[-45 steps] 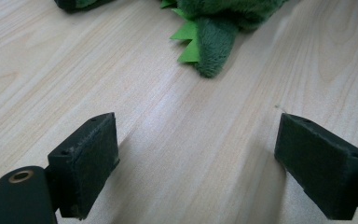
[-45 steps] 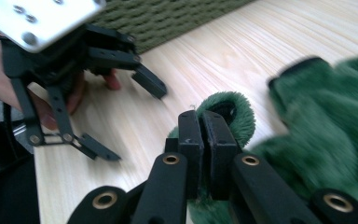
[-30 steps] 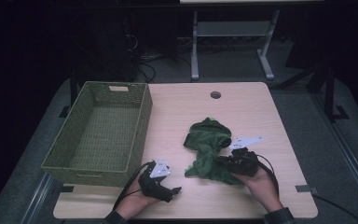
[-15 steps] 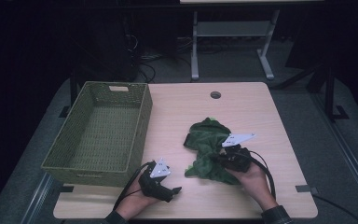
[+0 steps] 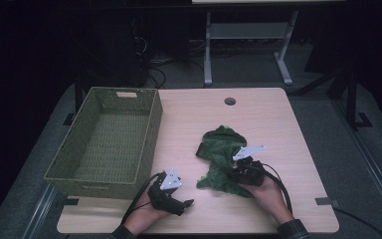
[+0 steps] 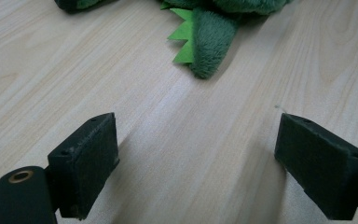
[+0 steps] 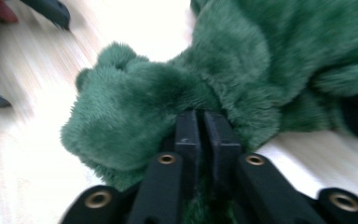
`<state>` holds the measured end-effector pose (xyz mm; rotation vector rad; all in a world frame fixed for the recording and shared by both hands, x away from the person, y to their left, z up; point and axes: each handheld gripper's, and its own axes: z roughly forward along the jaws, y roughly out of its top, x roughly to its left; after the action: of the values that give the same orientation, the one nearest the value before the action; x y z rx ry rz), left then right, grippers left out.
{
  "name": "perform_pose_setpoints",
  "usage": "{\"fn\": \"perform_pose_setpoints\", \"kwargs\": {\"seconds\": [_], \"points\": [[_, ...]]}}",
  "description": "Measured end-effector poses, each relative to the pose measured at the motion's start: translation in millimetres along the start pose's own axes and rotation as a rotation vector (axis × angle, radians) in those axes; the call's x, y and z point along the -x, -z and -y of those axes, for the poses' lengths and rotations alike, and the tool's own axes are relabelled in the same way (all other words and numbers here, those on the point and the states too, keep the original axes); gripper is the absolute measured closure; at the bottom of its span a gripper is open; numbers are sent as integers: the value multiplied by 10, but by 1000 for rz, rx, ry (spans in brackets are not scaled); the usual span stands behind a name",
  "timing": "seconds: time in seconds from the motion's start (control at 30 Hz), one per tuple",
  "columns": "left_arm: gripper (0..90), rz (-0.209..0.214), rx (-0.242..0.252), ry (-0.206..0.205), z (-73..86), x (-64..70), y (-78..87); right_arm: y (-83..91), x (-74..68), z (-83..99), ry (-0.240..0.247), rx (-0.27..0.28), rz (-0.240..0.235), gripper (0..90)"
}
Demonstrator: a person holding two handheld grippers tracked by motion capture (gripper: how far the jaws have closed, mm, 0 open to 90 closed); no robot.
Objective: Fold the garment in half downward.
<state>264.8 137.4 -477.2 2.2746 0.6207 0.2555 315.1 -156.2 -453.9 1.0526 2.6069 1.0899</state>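
The right gripper view showed the right gripper (image 7: 204,126) clamped on the plush (image 7: 242,70); the left gripper (image 6: 196,154) gaped empty over the table (image 6: 214,140).

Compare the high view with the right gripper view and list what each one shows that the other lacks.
High view alone: the woven green basket at the table's left side, the round hole near the far edge, the grey plate on each tool, both of the person's hands, and the floor with a metal stand beyond. Right gripper view alone: the right tool with its jaws pressed together on a fold of the green plush toy. Both share the toy, the pale wooden tabletop and the left tool.
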Motion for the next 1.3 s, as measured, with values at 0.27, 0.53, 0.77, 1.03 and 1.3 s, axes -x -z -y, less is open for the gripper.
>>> {"fn": "perform_pose_setpoints", "kwargs": {"seconds": [0.27, 0.53, 0.77, 1.03, 1.3], "points": [[125, -21, 0, 20, -17, 26, -17, 374, 74, 116, -16, 68, 10, 721], [125, -21, 1, 20, -17, 25, -18, 792, 275, 512, -63, 106, 45, 689], [125, -21, 1, 19, -18, 25, -18, 956, 347, 829, -84, 100, 49, 658], [125, -19, -30, 42, -96, -10, -50, 1047, 311, 1077, -67, 100, 25, 639], [127, 4, -10, 23, -160, -53, -140, 907, 231, 1088, -28, 44, -45, 629]]}}
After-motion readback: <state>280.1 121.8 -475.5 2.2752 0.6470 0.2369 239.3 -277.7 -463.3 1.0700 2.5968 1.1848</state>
